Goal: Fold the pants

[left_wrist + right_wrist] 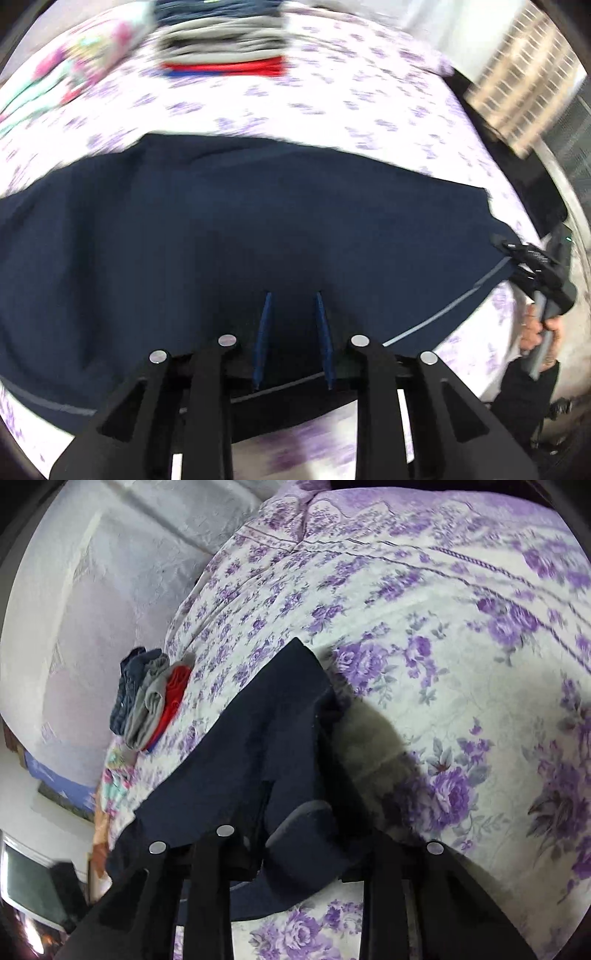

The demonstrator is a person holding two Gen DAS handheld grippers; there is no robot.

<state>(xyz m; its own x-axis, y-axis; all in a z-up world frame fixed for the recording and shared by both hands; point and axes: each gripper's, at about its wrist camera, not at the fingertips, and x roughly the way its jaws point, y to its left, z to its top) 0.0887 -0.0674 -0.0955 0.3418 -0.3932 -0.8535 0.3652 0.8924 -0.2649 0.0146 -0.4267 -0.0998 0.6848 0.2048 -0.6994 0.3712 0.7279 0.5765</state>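
Dark navy pants (258, 221) lie spread across the flowered bedspread (332, 92), with a grey stripe along their near edge. My left gripper (293, 295) hovers over the near edge, its blue fingers (265, 332) a little apart and the cloth lying flat beneath them. At the right, a person's hand (535, 328) holds my right gripper (511, 258) at the pants' end. In the right wrist view the navy cloth (266, 738) bunches over that gripper (295, 823) and hides its fingers; it looks shut on the fabric.
A stack of folded clothes (221, 44) in navy, grey and red sits at the far side of the bed, also in the right wrist view (151, 701). A colourful pillow (85, 59) lies far left. A slatted wooden piece (524, 92) stands past the bed's right edge.
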